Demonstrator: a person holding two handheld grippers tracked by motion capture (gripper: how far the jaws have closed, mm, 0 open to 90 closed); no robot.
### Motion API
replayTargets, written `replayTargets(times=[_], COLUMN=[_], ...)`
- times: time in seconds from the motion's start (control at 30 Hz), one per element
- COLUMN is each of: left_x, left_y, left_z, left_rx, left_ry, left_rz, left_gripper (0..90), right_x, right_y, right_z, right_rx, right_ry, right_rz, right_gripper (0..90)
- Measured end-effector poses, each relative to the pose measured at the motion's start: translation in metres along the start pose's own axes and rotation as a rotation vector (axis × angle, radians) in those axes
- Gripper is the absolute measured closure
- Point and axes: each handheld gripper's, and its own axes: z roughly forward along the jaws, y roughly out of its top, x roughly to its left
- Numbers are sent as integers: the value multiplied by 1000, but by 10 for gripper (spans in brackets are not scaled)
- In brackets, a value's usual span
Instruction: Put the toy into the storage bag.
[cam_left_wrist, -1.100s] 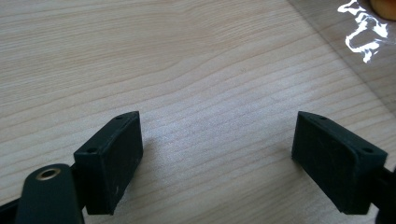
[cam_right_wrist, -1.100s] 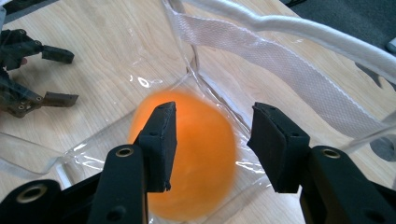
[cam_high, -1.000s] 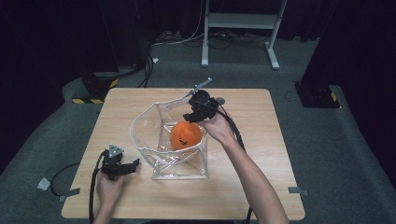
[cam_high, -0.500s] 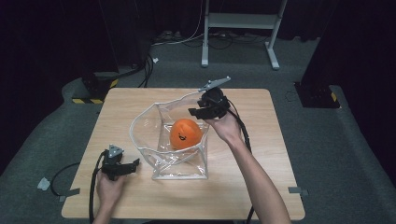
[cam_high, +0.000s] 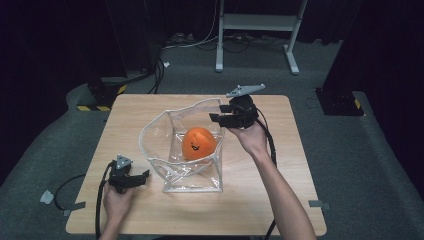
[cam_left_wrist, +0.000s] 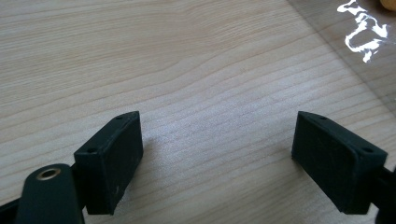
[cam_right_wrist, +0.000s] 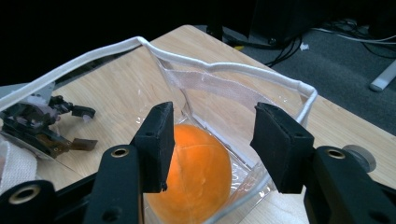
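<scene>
A clear plastic bag (cam_high: 172, 150) with a white rim stands open at the middle of the wooden table (cam_high: 280, 200). An orange ball (cam_high: 199, 143) with a small face lies inside it. My right gripper (cam_high: 216, 113) hovers at the bag's far right rim, open, with nothing between its fingers. In the right gripper view the orange ball (cam_right_wrist: 201, 172) sits below and beyond the right gripper (cam_right_wrist: 212, 119), inside the bag (cam_right_wrist: 243, 70). My left gripper (cam_high: 146, 175) rests low on the table, left of the bag. The left gripper (cam_left_wrist: 219, 126) stands wide open over bare wood.
A corner of the bag (cam_left_wrist: 369, 28) shows at the top right of the left gripper view. Each gripper trails a cable (cam_high: 102, 195) off the table's near side. Beyond the table lie floor cables (cam_high: 165, 70) and a white frame (cam_high: 255, 30).
My right gripper has drawn back to the right and a little up, from above the orange ball to the bag's right rim. The ball, the bag and the left gripper have stayed put.
</scene>
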Motion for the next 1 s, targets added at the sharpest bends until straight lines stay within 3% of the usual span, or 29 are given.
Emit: replayTargets(times=[1.0], left_x=[0], left_y=[0], left_z=[0], left_rx=[3], left_ry=[0], left_rz=[4], left_gripper=[166], right_x=[-6], right_y=[-27], right_z=[-43], right_rx=[-106], right_ry=[-10], right_rz=[41], right_gripper=[481])
